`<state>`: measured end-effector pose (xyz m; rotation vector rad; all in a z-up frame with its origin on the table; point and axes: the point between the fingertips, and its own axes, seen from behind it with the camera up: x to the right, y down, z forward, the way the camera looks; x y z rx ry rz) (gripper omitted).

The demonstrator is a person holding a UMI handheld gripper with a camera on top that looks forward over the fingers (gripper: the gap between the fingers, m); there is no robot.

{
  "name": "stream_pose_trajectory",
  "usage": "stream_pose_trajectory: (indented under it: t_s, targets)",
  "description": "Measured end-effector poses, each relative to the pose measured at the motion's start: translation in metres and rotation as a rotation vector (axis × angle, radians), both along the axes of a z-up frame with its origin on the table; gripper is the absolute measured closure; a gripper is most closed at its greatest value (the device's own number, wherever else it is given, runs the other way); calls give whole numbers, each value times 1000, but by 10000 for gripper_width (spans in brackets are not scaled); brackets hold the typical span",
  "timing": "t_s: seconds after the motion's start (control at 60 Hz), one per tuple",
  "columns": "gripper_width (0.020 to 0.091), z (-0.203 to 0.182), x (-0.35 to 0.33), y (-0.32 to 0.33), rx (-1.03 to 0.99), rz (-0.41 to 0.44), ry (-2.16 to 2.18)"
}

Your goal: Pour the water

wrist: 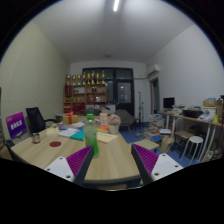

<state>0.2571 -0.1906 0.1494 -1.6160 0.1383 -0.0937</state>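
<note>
Gripper (108,163): we see its jaws released, nothing between the purple pads (76,160).
Green bottle (91,133): upright on the wooden table (108,156), just beyond the fingers.

Room with pale walls (35,70) and a white ceiling carrying one lit strip light (116,5). A dark shelving unit (88,92) stands against the far wall, its shelves stocked with small items too small to identify. A dark doorway or window (122,88) sits beside it. Wooden table (108,160) in the foreground. A desk (192,120) with equipment lines the side wall. Blue floor covering (135,133) visible mid-room
</note>
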Motion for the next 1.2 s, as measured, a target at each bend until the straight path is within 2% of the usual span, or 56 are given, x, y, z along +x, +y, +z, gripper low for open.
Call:
stream_pose_trajectory:
  t_s: [0.033,0.117,0.283,0.533,0.55,0.6,0.8,0.95,1.033,1.2]
  targets:
    - [278,-20,18,24,8,27,-3]
    - [280,-28,-17,83,9,41,-28]
    - [272,-38,-41,162,-17,56,-53]
    - [266,-62,-33,233,-61,-51,-64]
    - [284,-65,-36,239,-66,-50,-62]
    - [598,-72,-32,247,-94,-68,-65]
    - [621,-71,-38,258,-43,-106,-76]
    - [680,-65,-55,259,-83,-80,-108]
    - [701,-34,-73,251,-80,-55,-298]
    - [705,37,-172,267,-45,18,-791]
